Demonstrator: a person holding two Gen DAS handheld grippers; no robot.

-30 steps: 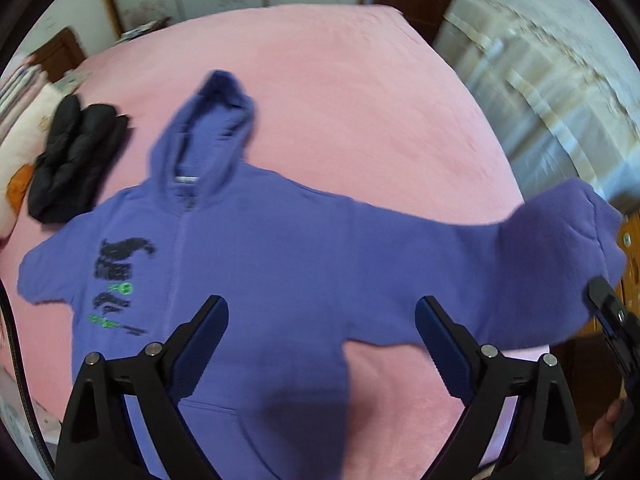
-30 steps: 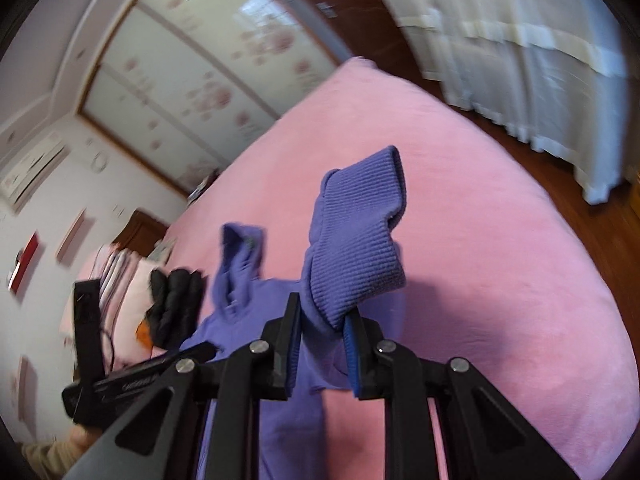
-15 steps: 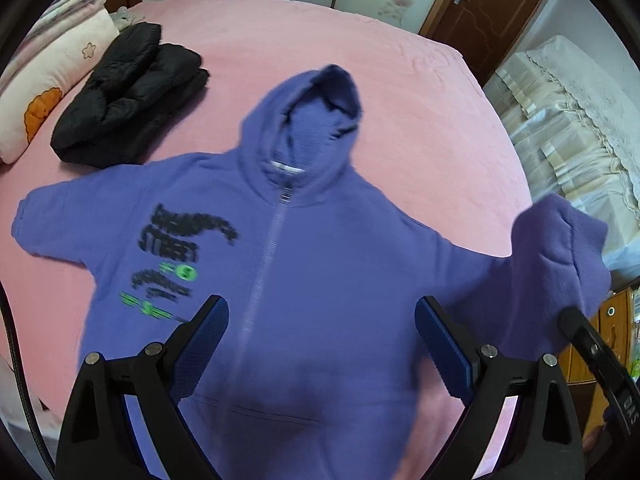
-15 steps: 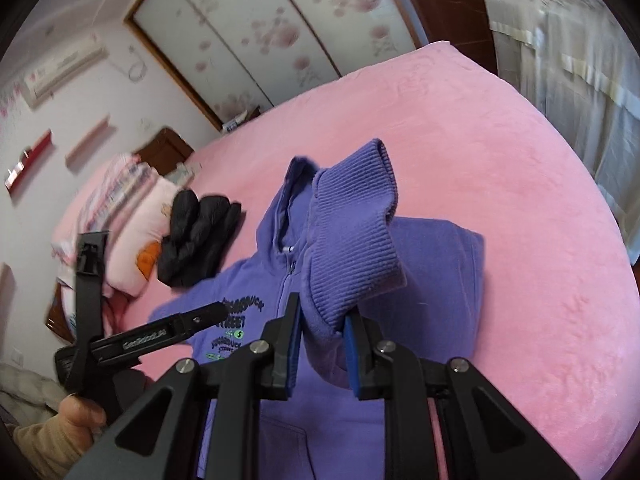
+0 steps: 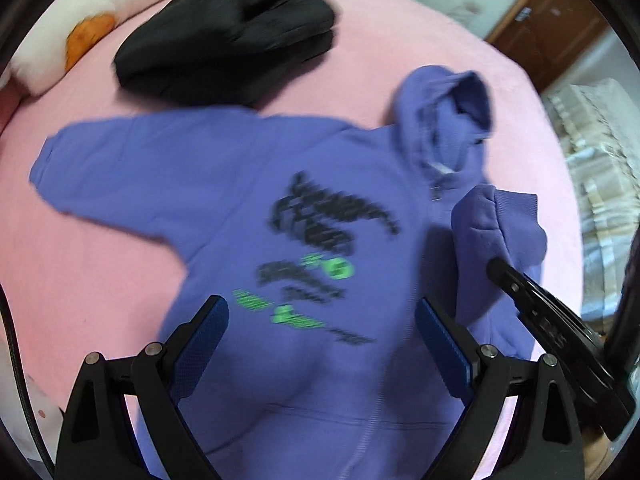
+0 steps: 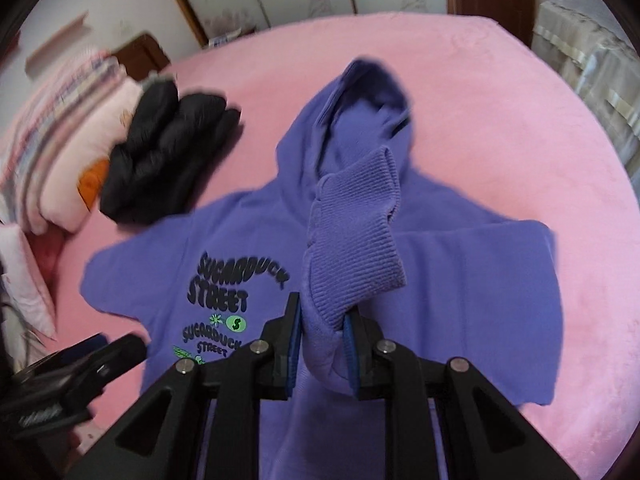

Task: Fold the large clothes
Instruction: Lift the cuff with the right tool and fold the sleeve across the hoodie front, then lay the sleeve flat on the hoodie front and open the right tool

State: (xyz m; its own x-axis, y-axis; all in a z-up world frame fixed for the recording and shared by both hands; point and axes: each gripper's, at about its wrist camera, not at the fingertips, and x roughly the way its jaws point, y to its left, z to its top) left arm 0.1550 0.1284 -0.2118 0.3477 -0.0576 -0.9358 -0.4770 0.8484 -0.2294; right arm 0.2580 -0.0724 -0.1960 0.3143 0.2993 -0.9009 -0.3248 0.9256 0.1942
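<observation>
My right tool clamps the purple hoodie's ribbed cuff above the hoodie lying face-up on the pink bed, while my left tool hangs open and empty over its chest print.

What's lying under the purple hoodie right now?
The purple hoodie lies spread on the pink bed cover, which shows all around it. Whatever is beneath its body is covered. The right gripper holds its sleeve cuff lifted above the chest.
</observation>
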